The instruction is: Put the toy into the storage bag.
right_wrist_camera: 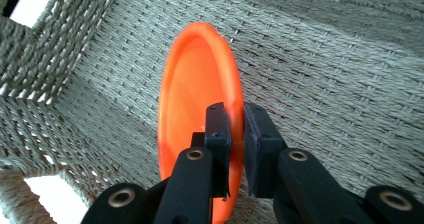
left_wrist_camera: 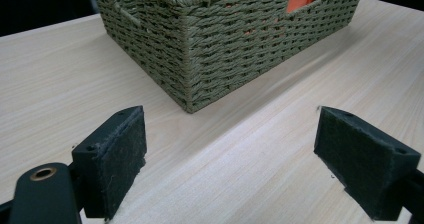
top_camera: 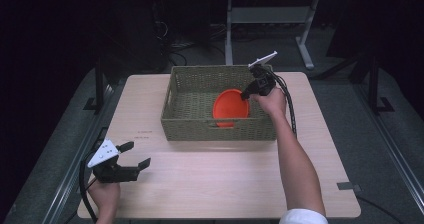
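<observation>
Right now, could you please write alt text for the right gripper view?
The right tool pinches the rim of an orange plate, held on edge inside a green woven basket. Two black jaws rise from the bottom.
</observation>
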A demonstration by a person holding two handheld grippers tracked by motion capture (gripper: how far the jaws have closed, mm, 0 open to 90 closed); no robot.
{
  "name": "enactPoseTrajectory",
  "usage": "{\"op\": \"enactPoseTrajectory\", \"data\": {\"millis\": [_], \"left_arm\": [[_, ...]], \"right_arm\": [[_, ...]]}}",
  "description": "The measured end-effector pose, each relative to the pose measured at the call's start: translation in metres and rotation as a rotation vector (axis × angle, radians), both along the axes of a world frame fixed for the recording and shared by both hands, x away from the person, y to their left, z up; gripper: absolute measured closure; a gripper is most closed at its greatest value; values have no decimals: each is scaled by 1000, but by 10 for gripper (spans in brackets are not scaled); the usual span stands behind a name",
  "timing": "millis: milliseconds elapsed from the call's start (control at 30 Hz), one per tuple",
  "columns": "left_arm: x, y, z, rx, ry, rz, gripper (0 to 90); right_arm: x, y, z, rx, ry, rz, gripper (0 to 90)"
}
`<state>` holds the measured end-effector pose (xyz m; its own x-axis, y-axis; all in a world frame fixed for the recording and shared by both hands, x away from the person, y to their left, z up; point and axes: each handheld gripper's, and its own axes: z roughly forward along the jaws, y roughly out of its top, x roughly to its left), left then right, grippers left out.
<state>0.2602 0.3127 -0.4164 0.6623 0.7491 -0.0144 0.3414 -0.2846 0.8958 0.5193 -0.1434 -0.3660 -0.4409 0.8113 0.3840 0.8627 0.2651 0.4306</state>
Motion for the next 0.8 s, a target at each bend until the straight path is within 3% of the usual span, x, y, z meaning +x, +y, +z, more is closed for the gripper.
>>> {"op": "enactPoseTrajectory", "data": {"millis": [167, 267, 367, 800], "left_arm": [[0, -1, 0, 3, -2, -3, 127], [0, -1, 0, -1, -3, -3, 126], [0, -2, 0, 2, 0, -2, 127], [4, -3, 0, 9, -2, -3, 126]], "right_arm": [[0, -2, 0, 8, 19, -3, 792], [0, -2, -1, -6, 31, -3, 717], [0, 0, -3, -32, 33, 0, 701], [-1, -13, -9, -22, 50, -28, 613]]}}
